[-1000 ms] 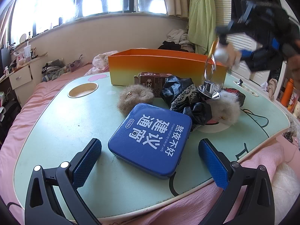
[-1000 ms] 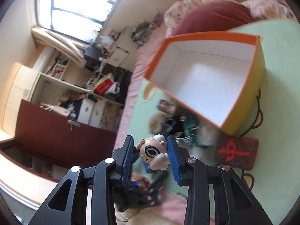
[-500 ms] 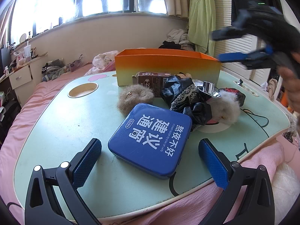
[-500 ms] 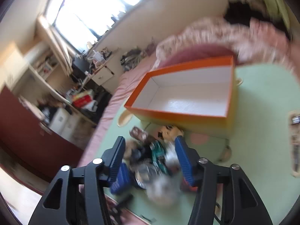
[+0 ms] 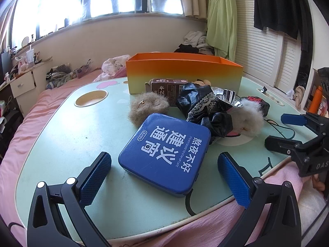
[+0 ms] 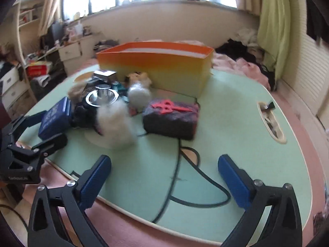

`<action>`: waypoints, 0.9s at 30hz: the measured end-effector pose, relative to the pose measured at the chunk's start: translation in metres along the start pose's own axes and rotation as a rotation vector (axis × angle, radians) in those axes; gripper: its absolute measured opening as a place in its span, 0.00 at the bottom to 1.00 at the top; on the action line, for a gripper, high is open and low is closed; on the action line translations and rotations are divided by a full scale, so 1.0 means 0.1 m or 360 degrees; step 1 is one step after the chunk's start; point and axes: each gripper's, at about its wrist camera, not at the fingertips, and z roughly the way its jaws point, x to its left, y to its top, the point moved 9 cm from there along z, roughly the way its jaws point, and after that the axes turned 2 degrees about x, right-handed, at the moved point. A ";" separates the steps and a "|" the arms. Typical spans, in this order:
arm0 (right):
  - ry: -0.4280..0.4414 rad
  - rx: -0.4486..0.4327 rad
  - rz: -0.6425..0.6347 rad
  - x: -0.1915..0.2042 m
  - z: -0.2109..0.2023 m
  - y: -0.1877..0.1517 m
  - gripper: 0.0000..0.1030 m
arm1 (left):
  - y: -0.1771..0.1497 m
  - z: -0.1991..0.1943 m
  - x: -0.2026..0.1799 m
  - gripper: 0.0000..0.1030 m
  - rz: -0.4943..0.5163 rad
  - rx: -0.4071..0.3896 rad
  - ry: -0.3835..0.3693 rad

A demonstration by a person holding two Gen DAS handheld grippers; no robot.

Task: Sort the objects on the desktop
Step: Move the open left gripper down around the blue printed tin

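Observation:
A blue tin with white lettering lies on the green table, just ahead of my open, empty left gripper. Behind it sit a brown fur puff, a black bag, a silver funnel, a white fur puff and a brown carton. The orange box stands at the back. My right gripper is open and empty at the table's near edge; a dark wallet with a red mark and the white puff lie ahead of it.
A round cup hole is at the table's left. A slot runs along the right edge. A black cable loops over the table near my right gripper. Pink bedding surrounds the table.
My right gripper held a small doll figure over the orange box, let it go, and has dropped back low to the table's right edge, now open and empty. The left gripper has not moved.

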 end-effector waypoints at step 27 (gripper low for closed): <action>0.0014 -0.0019 -0.0011 0.07 -0.02 0.07 1.00 | 0.01 0.01 0.04 1.00 -0.0021 -0.0004 0.0035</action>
